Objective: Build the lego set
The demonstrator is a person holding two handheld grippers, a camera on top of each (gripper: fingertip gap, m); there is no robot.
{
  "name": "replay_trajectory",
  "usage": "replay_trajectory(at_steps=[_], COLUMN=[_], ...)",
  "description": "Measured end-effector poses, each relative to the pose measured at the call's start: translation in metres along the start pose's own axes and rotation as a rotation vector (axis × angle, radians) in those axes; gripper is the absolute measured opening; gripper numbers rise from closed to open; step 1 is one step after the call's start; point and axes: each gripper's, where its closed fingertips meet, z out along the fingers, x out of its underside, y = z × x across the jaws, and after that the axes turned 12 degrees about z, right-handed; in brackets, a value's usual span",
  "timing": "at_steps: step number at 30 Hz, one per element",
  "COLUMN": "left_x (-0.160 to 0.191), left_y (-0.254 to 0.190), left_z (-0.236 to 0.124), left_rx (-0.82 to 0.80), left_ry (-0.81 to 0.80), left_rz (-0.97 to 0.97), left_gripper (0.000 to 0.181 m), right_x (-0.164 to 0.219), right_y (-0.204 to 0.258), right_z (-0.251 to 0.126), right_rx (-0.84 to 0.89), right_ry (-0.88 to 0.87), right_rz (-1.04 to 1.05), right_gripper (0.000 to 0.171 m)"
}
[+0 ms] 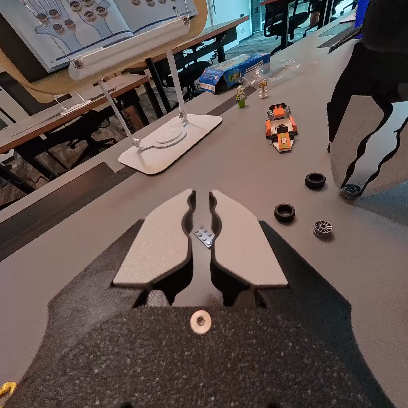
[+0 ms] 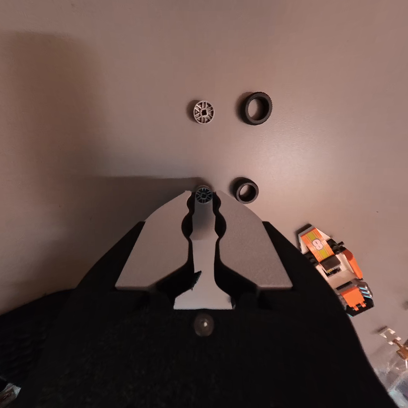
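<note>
On grey table: right gripper pinches grey wheel hub; left gripper narrowly parted, empty.

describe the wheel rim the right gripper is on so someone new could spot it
On the grey table, find the orange and white race car; nearer than it lie two black tyres and two grey spoked rims. The target wheel rim sits between the right gripper tips, beside the smaller-looking tyre; the other rim lies free.

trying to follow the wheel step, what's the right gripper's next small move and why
Probably lift the grey wheel hub and carry it to the nearest black tyre. The right gripper has its jaws closed on the hub at the table, and the tyre beside it is empty.
</note>
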Motion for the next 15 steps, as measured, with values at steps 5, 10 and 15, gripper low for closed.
replay_trajectory(at_steps=[5,10,15], left_x=[0.004,0.007,0.030], left_y=[-0.002,-0.001,0.048], left_z=[0.002,0.003,-0.010], left_rx=[0.010,0.012,-0.034], left_ry=[0.014,0.036,0.147], left_rz=[-0.003,0.002,-0.056], left_gripper=[0.011,0.012,0.018], right_x=[-0.002,-0.008,-0.017], right_y=[0.001,0.001,0.001], right_z=[0.001,-0.006,-0.047], right_rx=[-0.010,-0.019,-0.045], right_ry=[-0.020,-0.095,-0.370], right_rz=[0.005,0.039,0.139], right_gripper=[0.017,0.025,0.029])
